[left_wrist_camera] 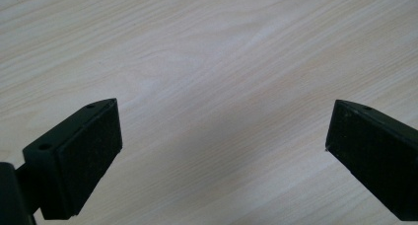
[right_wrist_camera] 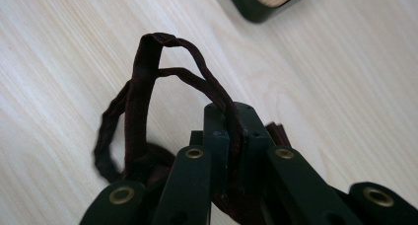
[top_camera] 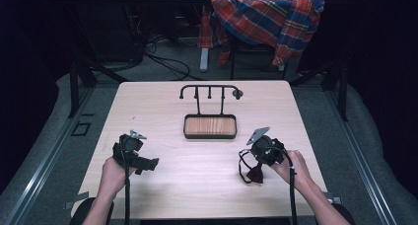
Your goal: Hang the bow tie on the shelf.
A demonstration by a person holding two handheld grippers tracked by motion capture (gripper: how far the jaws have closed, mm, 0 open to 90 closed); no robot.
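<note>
Right gripper view shows my right gripper (right_wrist_camera: pixel 231 131) clenched on a dark cord (right_wrist_camera: pixel 143 101), its loops trailing onto the table (right_wrist_camera: pixel 64 52) at 5 o'clock from the rack (top_camera: pixel 210 121). I judge the thin cord could slip from the jaws, or a slack loop could snag when lifted. The right hand (top_camera: pixel 291 166) holds low. My left gripper (left_wrist_camera: pixel 224 151) is released, hovering over bare wood at 8 o'clock.

You've got one counter (top_camera: pixel 162 185) in front of you, and on it one black rack with a wooden tray base (top_camera: pixel 209 126) and one dark cord (top_camera: pixel 245 168). Two claws: one on your left (top_camera: pixel 148 164), one on your right (top_camera: pixel 254 174). One plaid shirt (top_camera: pixel 268 15) behind.
</note>
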